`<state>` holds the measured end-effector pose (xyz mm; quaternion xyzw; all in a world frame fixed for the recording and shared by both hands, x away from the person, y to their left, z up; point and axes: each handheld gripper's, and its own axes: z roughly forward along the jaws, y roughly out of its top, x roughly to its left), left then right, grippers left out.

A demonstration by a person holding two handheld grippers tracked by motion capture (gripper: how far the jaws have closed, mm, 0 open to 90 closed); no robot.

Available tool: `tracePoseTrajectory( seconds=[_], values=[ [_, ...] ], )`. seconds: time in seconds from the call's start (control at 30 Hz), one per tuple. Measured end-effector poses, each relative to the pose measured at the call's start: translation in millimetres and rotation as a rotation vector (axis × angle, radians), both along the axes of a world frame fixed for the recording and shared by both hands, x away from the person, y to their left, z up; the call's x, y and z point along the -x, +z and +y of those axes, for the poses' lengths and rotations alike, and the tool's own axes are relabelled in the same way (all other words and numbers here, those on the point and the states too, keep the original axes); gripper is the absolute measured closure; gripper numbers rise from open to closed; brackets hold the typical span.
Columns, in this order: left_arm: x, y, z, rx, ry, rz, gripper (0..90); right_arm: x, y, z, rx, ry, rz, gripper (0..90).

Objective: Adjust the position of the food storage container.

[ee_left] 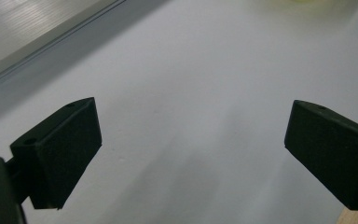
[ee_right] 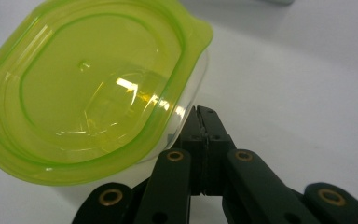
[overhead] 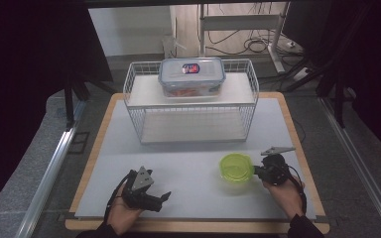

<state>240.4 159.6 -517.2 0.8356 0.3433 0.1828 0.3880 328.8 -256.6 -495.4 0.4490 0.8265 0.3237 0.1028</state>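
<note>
Left tongs (overhead: 164, 196) held low over the grey surface (overhead: 188, 163), jaws wide apart with nothing between them, only bare mat seen past the black pads (ee_left: 60, 154) in the left gripper view. Gripped by the left hand (overhead: 124, 210) coming in from the near edge, grey three-cornered plate on top.

Right tongs (overhead: 254, 172) pressed together, jaws meeting flush in the right gripper view with no gap between them. Just ahead of their tips, a small clear container with a green lid (overhead: 236, 168), resting on the surface; its lid tab (ee_right: 200, 35) overhanging above the closed tips. Touching the container wall or only very near it: cannot tell. Held by the right hand (overhead: 285, 196), sleeve dark at the wrist.

Well beyond both tongs, toward the far side of the surface, a white wire rack (overhead: 191, 101) with two levels. On its upper shelf, a lidded clear box (overhead: 192, 77) with blue clips and a coloured label, something orange inside.
</note>
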Motion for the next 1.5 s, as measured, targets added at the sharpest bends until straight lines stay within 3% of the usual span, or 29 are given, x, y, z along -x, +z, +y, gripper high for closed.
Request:
tracePoseTrajectory(
  seconds=[0.3,0.53,0.73,1.13,1.27,1.4,1.5],
  values=[
    [-0.1,-0.2,0.2,0.003,0.002,0.003,3.6,-2.7,-11.4,2.3,-0.065,0.03,0.058,90.0],
    [-0.9,-0.3,1.3,0.0,0.004,0.006,3.6,-4.7,-15.2,11.5,-0.081,0.054,0.065,90.0],
    [-1.4,-0.8,1.7,0.001,0.011,0.007,3.6,-8.3,-18.3,30.1,-0.109,0.085,0.085,90.0],
    [-1.4,-0.3,3.5,-0.003,0.014,0.009,3.7,-6.8,-23.2,73.2,-0.097,0.176,0.092,90.0],
    [-1.2,-0.3,4.9,0.001,0.022,0.011,3.7,-4.4,-20.9,76.7,-0.065,0.195,0.06,89.9],
    [-0.8,0.6,6.8,-0.003,0.025,0.007,4.0,-4.1,-15.4,66.1,-0.041,0.176,0.017,87.3],
    [-0.5,0.7,8.4,-0.023,0.027,0.0,4.1,-3.2,-9.6,47.2,-0.053,0.157,-0.012,79.3]
  ],
)
